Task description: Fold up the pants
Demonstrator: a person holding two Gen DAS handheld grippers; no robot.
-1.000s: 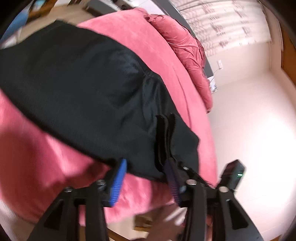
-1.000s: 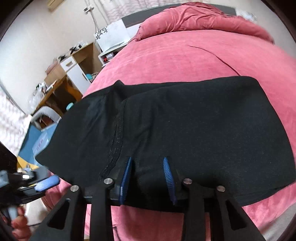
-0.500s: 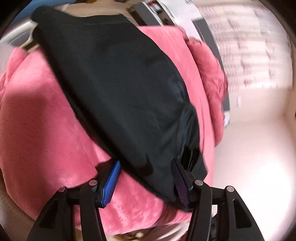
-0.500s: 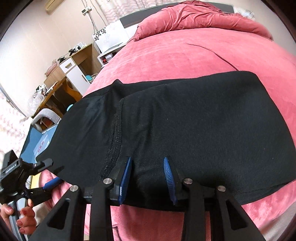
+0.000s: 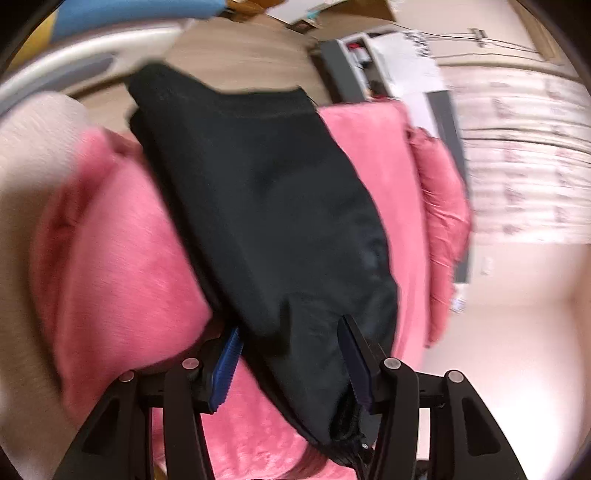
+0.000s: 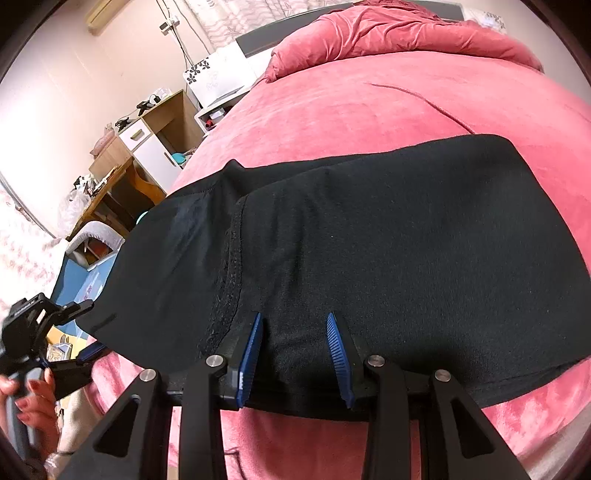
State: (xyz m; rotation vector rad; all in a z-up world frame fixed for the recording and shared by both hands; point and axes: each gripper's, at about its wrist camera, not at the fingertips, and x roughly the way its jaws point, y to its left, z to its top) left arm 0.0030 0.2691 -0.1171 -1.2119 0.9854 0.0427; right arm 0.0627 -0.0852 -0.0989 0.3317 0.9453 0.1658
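Observation:
Black pants (image 6: pixel 369 251) lie folded across the near part of a pink bed (image 6: pixel 369 103), and they also show in the left wrist view (image 5: pixel 266 206). My right gripper (image 6: pixel 295 332) is open, its blue pads straddling the pants' near edge next to the waistband seam. My left gripper (image 5: pixel 288 343) is open with its jaws on either side of one end of the pants, low at the bed's corner. From the right wrist view the left gripper (image 6: pixel 74 343) sits at the pants' left end, held by a hand.
A bunched pink duvet (image 6: pixel 388 29) lies at the bed's head. A wooden desk and cabinet (image 6: pixel 147 140) stand left of the bed, with a blue box (image 6: pixel 81 280) and grey bin on the floor.
My left gripper has swung around and down to the end of the pants, jaws still open. My right gripper has held still at the near edge.

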